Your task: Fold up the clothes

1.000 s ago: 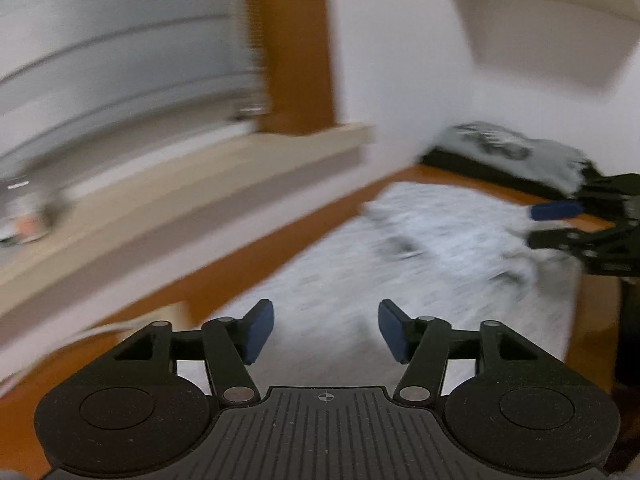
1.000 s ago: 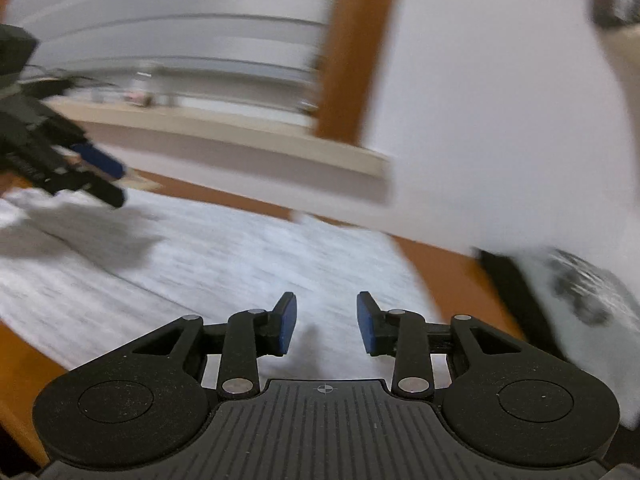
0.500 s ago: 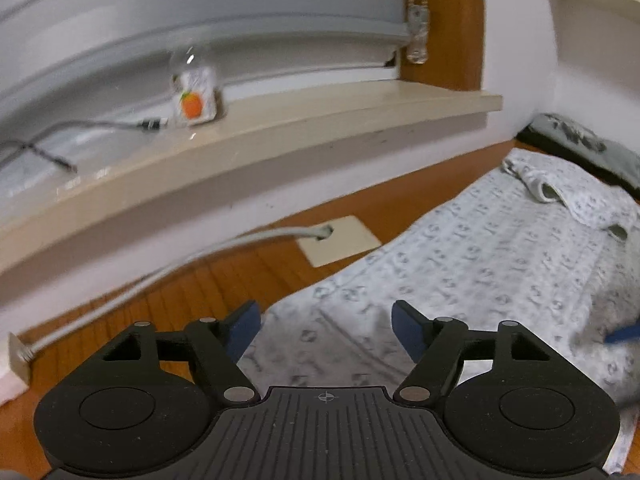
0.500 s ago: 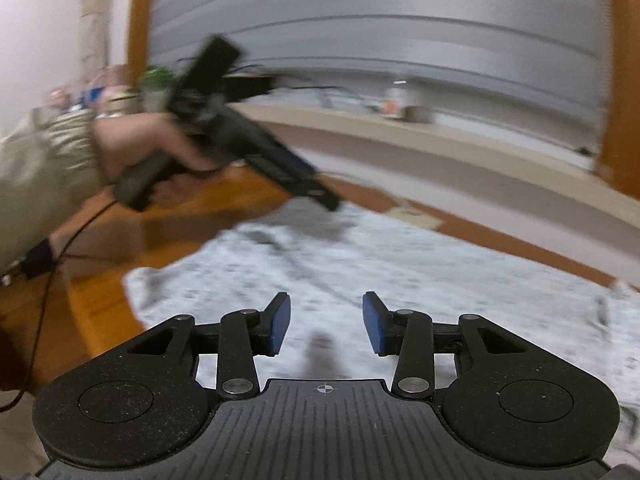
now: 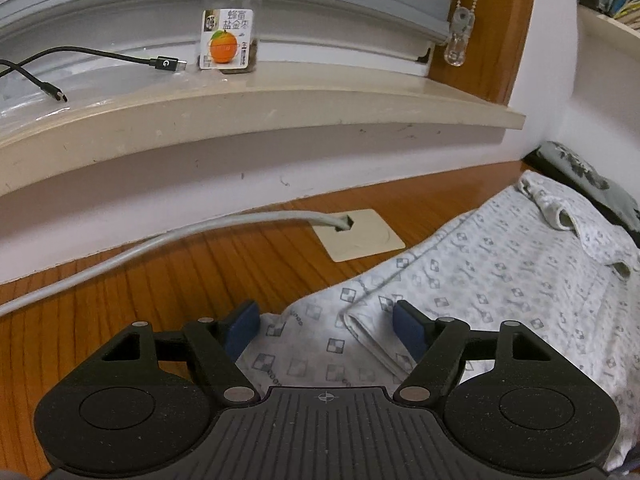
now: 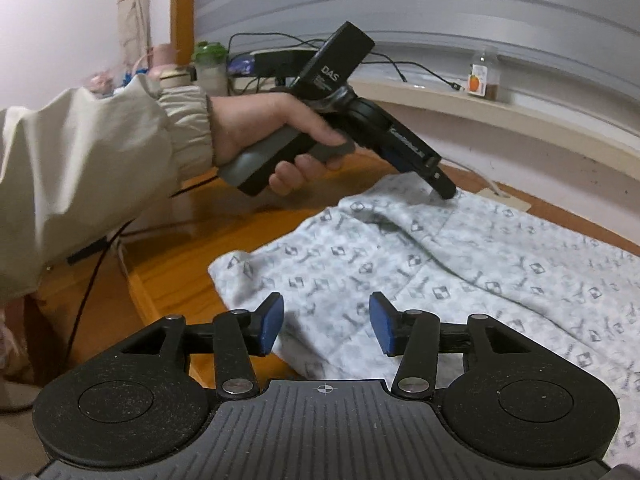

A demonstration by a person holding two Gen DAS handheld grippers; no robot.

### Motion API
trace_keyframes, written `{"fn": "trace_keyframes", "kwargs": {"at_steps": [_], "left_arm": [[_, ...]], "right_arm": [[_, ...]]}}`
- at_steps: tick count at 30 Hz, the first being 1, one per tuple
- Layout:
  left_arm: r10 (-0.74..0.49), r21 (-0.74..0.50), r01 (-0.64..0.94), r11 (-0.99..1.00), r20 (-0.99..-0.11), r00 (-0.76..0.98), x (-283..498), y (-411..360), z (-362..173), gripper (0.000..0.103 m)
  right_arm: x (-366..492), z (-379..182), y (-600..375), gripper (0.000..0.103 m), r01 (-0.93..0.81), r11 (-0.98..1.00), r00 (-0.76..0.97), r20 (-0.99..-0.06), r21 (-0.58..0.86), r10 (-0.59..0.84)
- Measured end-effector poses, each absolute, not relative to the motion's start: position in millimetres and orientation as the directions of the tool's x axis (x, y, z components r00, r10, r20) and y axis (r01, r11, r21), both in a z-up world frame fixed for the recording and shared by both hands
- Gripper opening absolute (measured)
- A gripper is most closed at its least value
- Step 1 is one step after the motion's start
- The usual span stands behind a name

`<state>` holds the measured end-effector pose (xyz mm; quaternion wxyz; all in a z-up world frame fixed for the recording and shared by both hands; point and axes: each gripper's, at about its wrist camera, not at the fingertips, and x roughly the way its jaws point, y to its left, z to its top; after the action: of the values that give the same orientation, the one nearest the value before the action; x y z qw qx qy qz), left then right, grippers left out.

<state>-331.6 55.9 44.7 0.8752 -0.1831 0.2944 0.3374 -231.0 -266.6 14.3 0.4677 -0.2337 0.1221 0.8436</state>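
Patterned garment (image 5: 500,276) lies spread flat on the wooden worktop (image 5: 140,280), pale fabric with small grey checker motifs; also seen from the right wrist (image 6: 460,264). One folded hem edge runs toward the left claw. Far end of the garment is bunched, with a cuff or collar opening up, just beside a dark grey printed garment (image 5: 588,172) near the wall.

Left claw (image 5: 326,326): jaws wide, nothing pinched. Garment corner and the folded hem sit between the blue pads, pads not pressing. In the right wrist view the left claw (image 6: 442,186) is held by a hand (image 6: 268,128) in a beige sleeve (image 6: 92,168), its tip down at the garment's far edge; cannot tell from there whether it touches.

Right claw (image 6: 326,326): jaws about half apart and opening, nothing gripped. Near corner of the garment is under and between the pads, no contact visible.

Around it: cable grommet plate (image 5: 360,234) in the worktop just beside the garment, grey cable (image 5: 160,244) running out of it. Window sill (image 5: 280,104) above carries a glass jar with an orange label (image 5: 230,32) and black USB‑C cables (image 5: 100,56). Blind cord pull (image 5: 458,36) hangs by the wooden frame.
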Motion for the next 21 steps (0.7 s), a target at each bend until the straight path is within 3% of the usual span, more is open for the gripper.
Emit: {"fn": "trace_keyframes", "kwargs": {"at_steps": [5, 12, 21], "left_arm": [[0.484, -0.119, -0.702, 0.702, -0.644, 0.593, -332, 57, 44, 0.077], [0.483, -0.121, -0.703, 0.701, -0.645, 0.593, -330, 58, 44, 0.078], [0.498, -0.100, -0.697, 0.710, -0.630, 0.597, -320, 60, 49, 0.079]], "right_arm": [[-268, 8, -265, 0.046, -0.822, -0.565, -0.458, -0.501, -0.077, 0.735], [-281, 7, -278, 0.043, -0.775, -0.630, -0.536, -0.478, -0.050, 0.696], [-237, 10, -299, 0.050, -0.834, -0.547, -0.453, -0.486, -0.065, 0.748]]}}
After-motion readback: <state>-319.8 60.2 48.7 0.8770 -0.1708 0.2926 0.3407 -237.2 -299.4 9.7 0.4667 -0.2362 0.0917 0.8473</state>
